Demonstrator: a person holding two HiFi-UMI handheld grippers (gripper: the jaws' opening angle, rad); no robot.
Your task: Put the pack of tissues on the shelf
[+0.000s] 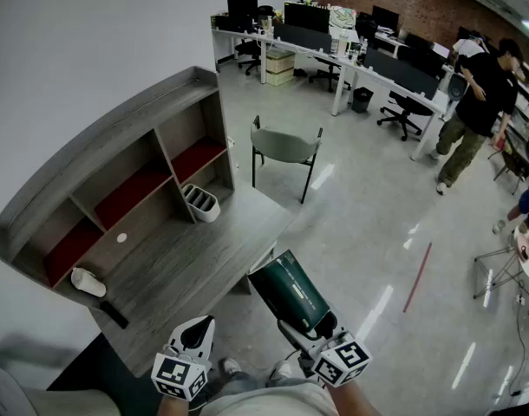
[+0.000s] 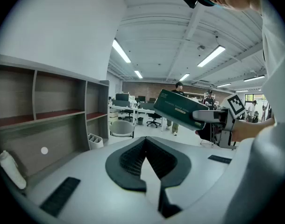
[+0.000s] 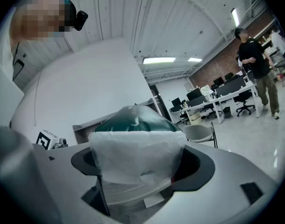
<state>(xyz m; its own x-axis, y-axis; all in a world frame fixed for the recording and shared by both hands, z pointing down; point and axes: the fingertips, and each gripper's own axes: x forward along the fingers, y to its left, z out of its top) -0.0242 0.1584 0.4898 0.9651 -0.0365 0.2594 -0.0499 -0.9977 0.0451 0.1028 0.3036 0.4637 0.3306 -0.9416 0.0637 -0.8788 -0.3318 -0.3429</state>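
The pack of tissues (image 1: 290, 295) is a long dark green pack with a white end. My right gripper (image 1: 306, 328) is shut on that end and holds the pack in the air off the desk's front right corner. In the right gripper view the pack (image 3: 133, 146) fills the space between the wide-set jaws. My left gripper (image 1: 198, 326) hangs shut and empty over the desk's near edge. In the left gripper view the left gripper (image 2: 145, 148) shows its pads together, and the pack (image 2: 180, 107) floats to the right. The grey shelf unit (image 1: 117, 180) stands on the desk with open red-floored compartments.
On the wooden desk (image 1: 186, 267) are a white divided holder (image 1: 201, 203), a white bottle-like thing (image 1: 88, 282) and a flat black item (image 1: 113, 315). A green chair (image 1: 284, 146) stands past the desk. A person (image 1: 477, 94) walks by office desks far right.
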